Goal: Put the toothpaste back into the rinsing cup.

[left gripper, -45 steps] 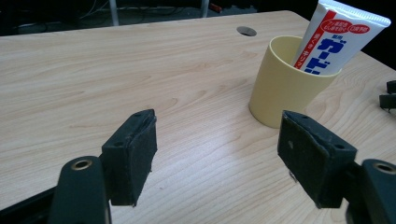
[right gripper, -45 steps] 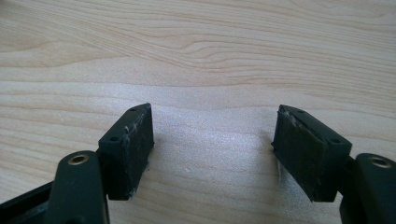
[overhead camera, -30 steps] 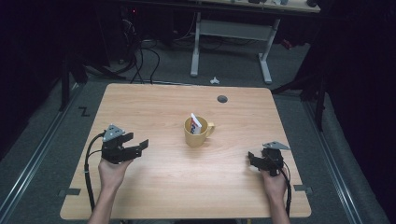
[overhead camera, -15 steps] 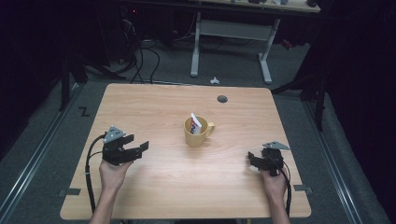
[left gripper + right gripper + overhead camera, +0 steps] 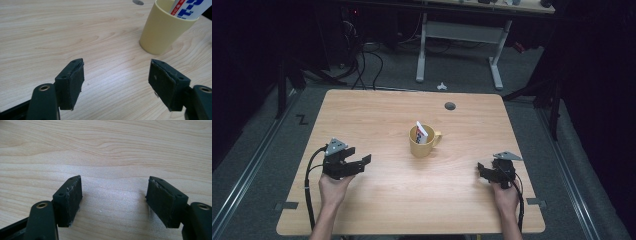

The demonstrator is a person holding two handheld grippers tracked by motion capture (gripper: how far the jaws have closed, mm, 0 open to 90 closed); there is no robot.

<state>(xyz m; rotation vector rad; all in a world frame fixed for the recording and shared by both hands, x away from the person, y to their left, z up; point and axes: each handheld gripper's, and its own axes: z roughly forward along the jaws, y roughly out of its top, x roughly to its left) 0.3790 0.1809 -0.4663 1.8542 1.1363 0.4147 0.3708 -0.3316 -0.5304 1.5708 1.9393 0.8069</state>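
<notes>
Wooden table [image 5: 387,210] holds 1 yellow mug [image 5: 422,142], dark room around.

the tube [image 5: 190,8] in the yellow cup [image 5: 162,30] is cut off by the frame's top edge — its lettering partly unreadable.

I seem to work in a lab: my wooden table [image 5: 362,115] stands on grey carpet [image 5: 252,150], cables [image 5: 362,65] and a desk frame [image 5: 459,37] behind it in the dark.

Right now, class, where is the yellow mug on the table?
In the high view the mug stands near the table's middle, just below the round hole, with a tube inside it.
</notes>
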